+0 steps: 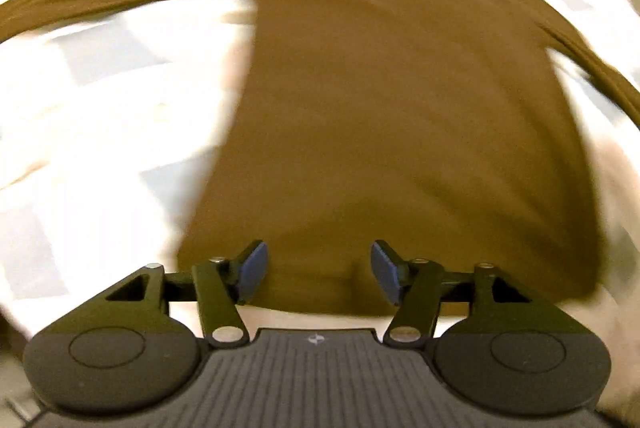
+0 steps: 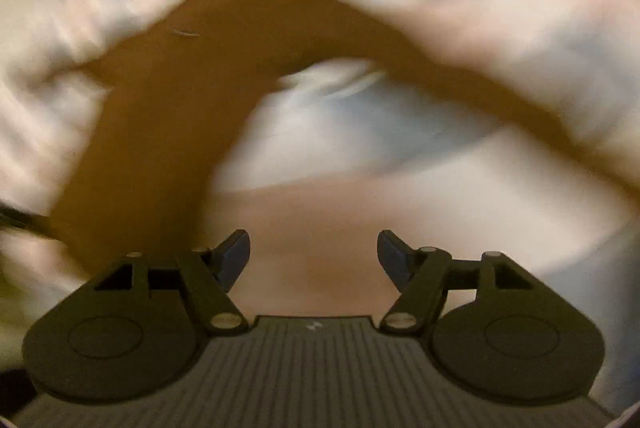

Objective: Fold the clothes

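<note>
Both views are smeared by blur. In the left wrist view the shirt [image 1: 400,116] has its sleeve cut off at the left edge. In the right wrist view the bedding [image 2: 440,164] pattern is unreadable, and a dark thing at the left edge cannot be told.

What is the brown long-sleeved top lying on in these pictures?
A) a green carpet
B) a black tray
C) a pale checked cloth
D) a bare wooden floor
C: the brown top lies spread over a pale checked cloth, whose whitish and grey-blue squares show around it.
</note>
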The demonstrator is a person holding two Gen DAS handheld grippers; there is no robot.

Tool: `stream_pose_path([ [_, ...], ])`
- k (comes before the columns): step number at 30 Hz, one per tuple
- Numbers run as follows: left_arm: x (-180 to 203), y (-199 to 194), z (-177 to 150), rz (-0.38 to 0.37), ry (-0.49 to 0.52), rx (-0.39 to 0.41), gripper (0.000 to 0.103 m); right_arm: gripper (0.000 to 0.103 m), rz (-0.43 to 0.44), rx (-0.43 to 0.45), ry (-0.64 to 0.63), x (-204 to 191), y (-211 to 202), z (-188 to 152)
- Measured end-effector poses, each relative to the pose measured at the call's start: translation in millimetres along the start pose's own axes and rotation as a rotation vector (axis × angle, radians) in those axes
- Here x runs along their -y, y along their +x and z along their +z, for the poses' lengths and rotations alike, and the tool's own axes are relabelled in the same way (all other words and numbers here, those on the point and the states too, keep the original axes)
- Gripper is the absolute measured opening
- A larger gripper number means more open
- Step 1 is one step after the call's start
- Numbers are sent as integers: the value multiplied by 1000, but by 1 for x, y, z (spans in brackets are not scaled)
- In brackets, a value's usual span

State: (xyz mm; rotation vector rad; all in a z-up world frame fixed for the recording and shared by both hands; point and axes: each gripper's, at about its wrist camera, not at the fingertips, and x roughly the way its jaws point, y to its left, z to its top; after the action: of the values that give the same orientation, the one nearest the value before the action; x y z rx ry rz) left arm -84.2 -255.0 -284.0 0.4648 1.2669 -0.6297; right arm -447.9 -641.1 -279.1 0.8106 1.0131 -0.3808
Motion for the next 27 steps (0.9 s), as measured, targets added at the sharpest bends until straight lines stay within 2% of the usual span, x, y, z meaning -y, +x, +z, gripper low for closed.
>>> stream_pose_path([
  [2, -41, 8, 1, 15, -81, 13, 66, 66, 137, -34, 192, -6, 28, -31],
  [3, -58, 14, 1, 7, -104, 11, 67, 66, 138, -31, 230, -10, 36, -44],
  [6, -78, 37, 1, -44, -24, -7, 78, 66, 103, -12, 317, -20, 54, -81],
  [8, -81, 54, 0, -72, 45, -25, 78, 66, 96, 30, 374, -22, 59, -104],
  [9, -83, 62, 0, -118, 57, -38, 74, 67, 98, 53, 401, -25, 64, -117],
  [11, -84, 75, -2, -203, 92, -58, 52, 68, 89, 89, 446, -26, 78, -129],
  [12, -82, 77, -2, -247, 134, -65, 20, 64, 95, 103, 462, -28, 86, -132],
  [13, -80, 77, -1, -275, 182, -78, 3, 31, 121, 113, 469, -33, 91, -134],
  [14, -78, 74, 0, -289, 239, -79, 3, 8, 145, 105, 479, -40, 99, -135],
  [17, -87, 43, 5, -338, 360, -35, 3, 9, 122, 89, 452, -72, 98, -133],
  [19, -105, 15, 11, -372, 399, -2, 4, 9, 110, 115, 461, -87, 76, -132],
  [22, -131, -10, 18, -359, 414, 23, 4, 8, 131, 143, 499, -108, 48, -147],
  [24, -144, -10, 20, -359, 403, 11, 5, 8, 137, 124, 506, -120, 48, -162],
  [27, -131, 26, 5, -312, 414, -55, 6, 8, 94, 109, 545, -126, 67, -184],
])
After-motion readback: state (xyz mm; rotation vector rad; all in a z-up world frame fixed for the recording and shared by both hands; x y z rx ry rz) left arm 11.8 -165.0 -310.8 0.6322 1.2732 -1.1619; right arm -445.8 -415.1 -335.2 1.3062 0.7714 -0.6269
